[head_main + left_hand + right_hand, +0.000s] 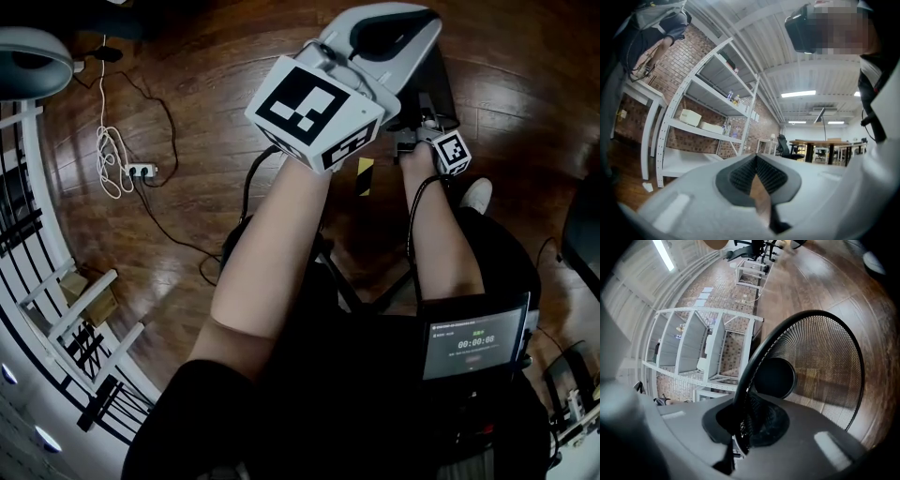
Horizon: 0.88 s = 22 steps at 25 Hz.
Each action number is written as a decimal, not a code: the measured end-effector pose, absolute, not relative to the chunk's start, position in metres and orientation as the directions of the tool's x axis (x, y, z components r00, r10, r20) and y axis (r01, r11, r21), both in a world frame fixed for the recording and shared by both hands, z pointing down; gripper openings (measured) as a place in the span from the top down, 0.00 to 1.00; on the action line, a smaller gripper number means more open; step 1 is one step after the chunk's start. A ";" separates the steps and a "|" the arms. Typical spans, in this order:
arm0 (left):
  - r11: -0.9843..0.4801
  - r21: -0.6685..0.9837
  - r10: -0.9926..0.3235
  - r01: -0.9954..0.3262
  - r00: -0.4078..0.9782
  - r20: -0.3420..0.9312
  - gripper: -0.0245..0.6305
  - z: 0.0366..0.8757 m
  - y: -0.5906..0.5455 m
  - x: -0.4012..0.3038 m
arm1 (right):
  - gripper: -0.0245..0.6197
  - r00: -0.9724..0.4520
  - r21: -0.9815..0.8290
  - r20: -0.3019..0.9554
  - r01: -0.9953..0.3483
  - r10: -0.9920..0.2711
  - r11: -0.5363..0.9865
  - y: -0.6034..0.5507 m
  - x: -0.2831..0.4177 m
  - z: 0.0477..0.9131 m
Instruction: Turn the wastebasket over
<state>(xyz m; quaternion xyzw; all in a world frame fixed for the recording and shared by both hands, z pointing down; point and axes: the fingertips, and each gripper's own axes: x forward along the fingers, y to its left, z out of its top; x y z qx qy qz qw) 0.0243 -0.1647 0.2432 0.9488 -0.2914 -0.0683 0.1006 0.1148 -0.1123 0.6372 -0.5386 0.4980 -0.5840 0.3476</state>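
Observation:
The wastebasket [820,362] is a round black wire-mesh bin, seen from its mouth in the right gripper view, with its solid black bottom [776,378] deep inside. My right gripper [745,399] is shut on the basket's thick black rim [757,357], which runs up between the jaws. In the head view the right gripper [427,127] sits low beyond my right forearm, and the basket is hidden there. My left gripper [412,23] is held high and level, away from the basket. In the left gripper view, the left gripper [756,157] shows its pads meeting with nothing between them.
Dark wooden floor all round. A power strip [141,171] with white cable lies at the left, beside a white railing [56,309]. White shelving [708,117] stands against a brick wall, with another person [651,28] near it. Desks and chairs [825,147] stand further off.

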 end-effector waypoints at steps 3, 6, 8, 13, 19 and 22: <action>-0.809 0.225 -0.570 -0.543 0.819 -0.073 0.96 0.244 -0.164 0.022 | 0.95 -0.225 -0.949 0.287 -0.200 -0.931 -0.244 -0.115 0.126 0.626; -0.808 0.219 -0.572 -0.547 0.817 -0.068 0.96 0.247 -0.162 0.018 | 0.95 -0.287 -0.932 0.313 -0.278 -0.905 -0.234 -0.118 0.133 0.618; -0.806 0.216 -0.575 -0.551 0.815 -0.071 0.96 0.245 -0.161 0.016 | 0.95 -0.339 -0.918 0.330 -0.333 -0.881 -0.216 -0.124 0.137 0.611; -0.804 0.207 -0.584 -0.558 0.806 -0.095 0.96 0.237 -0.159 0.011 | 0.95 -0.507 -0.809 0.379 -0.588 -0.774 -0.011 -0.148 0.155 0.593; -0.795 0.220 -0.596 -0.566 0.796 -0.104 0.96 0.233 -0.162 0.009 | 0.95 -0.576 -0.573 0.601 -0.794 -0.554 0.204 -0.175 0.162 0.582; -0.797 0.226 -0.592 -0.560 0.798 -0.113 0.96 0.231 -0.161 0.010 | 0.95 -0.522 -0.381 0.740 -0.845 -0.424 0.375 -0.174 0.162 0.592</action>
